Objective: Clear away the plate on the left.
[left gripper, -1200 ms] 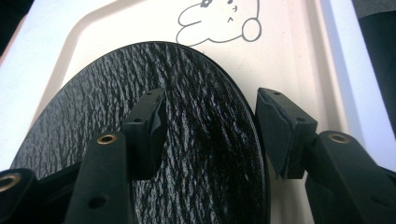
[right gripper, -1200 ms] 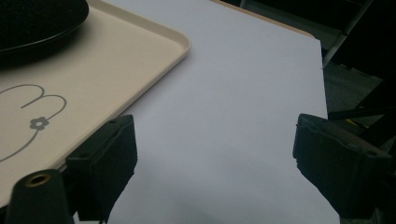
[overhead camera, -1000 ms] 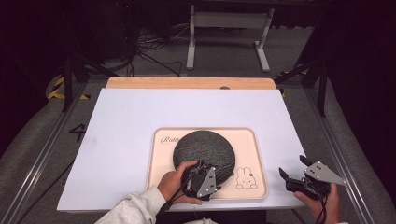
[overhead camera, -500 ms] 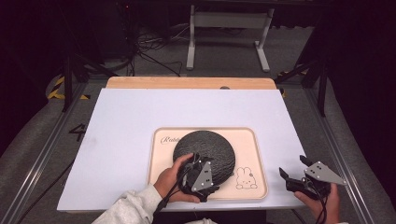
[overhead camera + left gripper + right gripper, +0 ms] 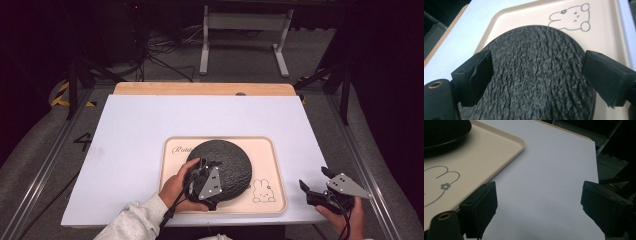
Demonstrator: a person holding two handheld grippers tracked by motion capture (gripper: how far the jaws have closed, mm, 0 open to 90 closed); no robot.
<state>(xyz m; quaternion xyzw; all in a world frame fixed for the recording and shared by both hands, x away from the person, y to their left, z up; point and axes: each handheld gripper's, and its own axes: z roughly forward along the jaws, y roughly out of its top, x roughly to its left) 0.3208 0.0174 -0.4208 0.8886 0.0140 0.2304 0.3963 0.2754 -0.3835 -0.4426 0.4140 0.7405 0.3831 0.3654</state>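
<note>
left fingers [image 5: 477, 75]: spread wide, nothing pinched; jaws have just been opening, pads clear of the fabric on both sides

left gripper [image 5: 206, 176]: in my left hand [image 5: 176, 187], over the near-left edge of the dark round cushion [image 5: 222, 167]; in the left gripper view [image 5: 534, 75] the cushion's ribbed top [image 5: 534, 72] lies between and below the jaws, not gripped

right fingers [image 5: 482, 205]: spread, nothing between them; bare white sheet [image 5: 554, 182] beyond

right gripper [image 5: 325, 192]: in my right hand [image 5: 345, 220], at the table's 5 o'clock corner, just off the tray's right rim; well apart from the left one

cushion: flat on the beige tray [image 5: 267, 150], covering its left and centre; in the right gripper view its edge [image 5: 444, 132] sits at 11 o'clock

tray: near-centre of the white sheet [image 5: 150, 125]; rabbit drawing [image 5: 262, 191] at the tray's 4 o'clock, uncovered; script lettering [image 5: 179, 149] at its 10 o'clock, partly under the cushion; tray corner [image 5: 506, 145] left of my right jaws

table: wooden edge [image 5: 205, 89] at 12 o'clock beyond the sheet
</note>
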